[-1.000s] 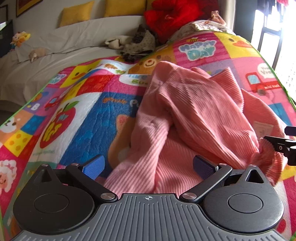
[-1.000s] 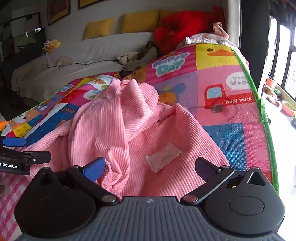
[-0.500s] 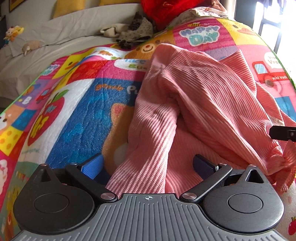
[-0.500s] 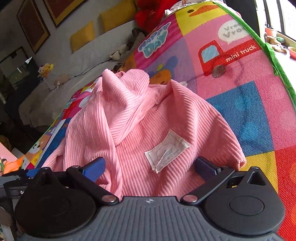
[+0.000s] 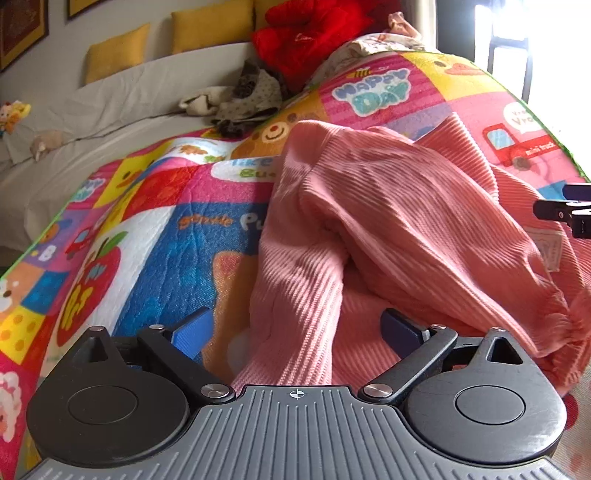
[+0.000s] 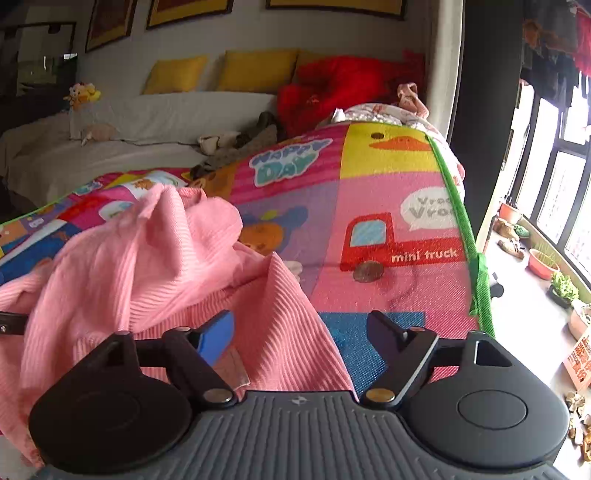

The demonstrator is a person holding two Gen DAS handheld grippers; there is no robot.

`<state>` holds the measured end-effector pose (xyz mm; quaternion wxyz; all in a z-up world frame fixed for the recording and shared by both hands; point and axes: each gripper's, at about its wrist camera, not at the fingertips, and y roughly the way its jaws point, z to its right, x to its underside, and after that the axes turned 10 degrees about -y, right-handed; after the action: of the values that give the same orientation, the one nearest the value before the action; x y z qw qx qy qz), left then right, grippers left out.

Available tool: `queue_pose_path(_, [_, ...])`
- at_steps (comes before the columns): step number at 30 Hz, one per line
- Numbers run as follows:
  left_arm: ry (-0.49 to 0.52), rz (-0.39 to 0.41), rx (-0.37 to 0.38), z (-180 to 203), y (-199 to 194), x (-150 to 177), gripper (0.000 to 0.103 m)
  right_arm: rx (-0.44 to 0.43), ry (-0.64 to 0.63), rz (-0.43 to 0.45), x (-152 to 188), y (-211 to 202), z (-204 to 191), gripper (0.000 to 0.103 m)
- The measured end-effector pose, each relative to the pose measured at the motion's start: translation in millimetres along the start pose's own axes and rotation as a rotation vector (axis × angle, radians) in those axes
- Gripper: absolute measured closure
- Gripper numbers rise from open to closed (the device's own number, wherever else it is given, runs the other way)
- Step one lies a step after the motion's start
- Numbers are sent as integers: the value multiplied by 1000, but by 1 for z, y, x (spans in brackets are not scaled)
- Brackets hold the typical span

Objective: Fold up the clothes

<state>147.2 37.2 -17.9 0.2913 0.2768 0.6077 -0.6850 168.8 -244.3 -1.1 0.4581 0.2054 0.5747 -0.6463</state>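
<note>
Both claws (image 5: pixel 297 332) (image 6: pixel 301 338) now closing around pink garment (image 5: pixel 388 229).

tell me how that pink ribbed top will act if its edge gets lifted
Likely floppy: the pink ribbed top already lies in soft folds. Probably light, since the knit looks thin. It may drag rather than slide on the textured play mat.

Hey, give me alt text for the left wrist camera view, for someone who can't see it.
A crumpled pink ribbed garment lies on a colourful cartoon play mat, its near edge between the closing jaws of the left gripper, whose pads do not yet press it. The right gripper pokes in at the right edge; behind are a grey sofa and yellow cushions.
</note>
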Motion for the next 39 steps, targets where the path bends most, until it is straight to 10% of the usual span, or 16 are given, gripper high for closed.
queue_pose_path(3, [-6,-2,36,-2,0,-1,24,-44,39,-51,12,18,1,44])
queue_pose_path(8, [40,0,44,2,-13,3,89,-123,56,-62,18,8,-2,90])
queue_pose_path(19, [52,-55,151,-18,-105,70,97,-202,58,-80,74,-88,-11,96])
queue_pose_path(23, [45,-70,216,-23,-135,92,95,-211,27,-102,91,-128,-15,96])
queue_pose_path(28, [37,-23,226,-28,-148,93,68,-125,-46,-29,78,-171,-15,91])
queue_pose_path(30, [31,2,206,-27,-147,87,45,-142,-48,36,64,-189,-16,81])
queue_pose_path(32, [30,21,196,-27,-146,82,36,-203,-56,87,51,-199,-23,47])
queue_pose_path(39, [91,86,176,-25,-153,77,10,-488,-136,26,42,-185,-80,25])
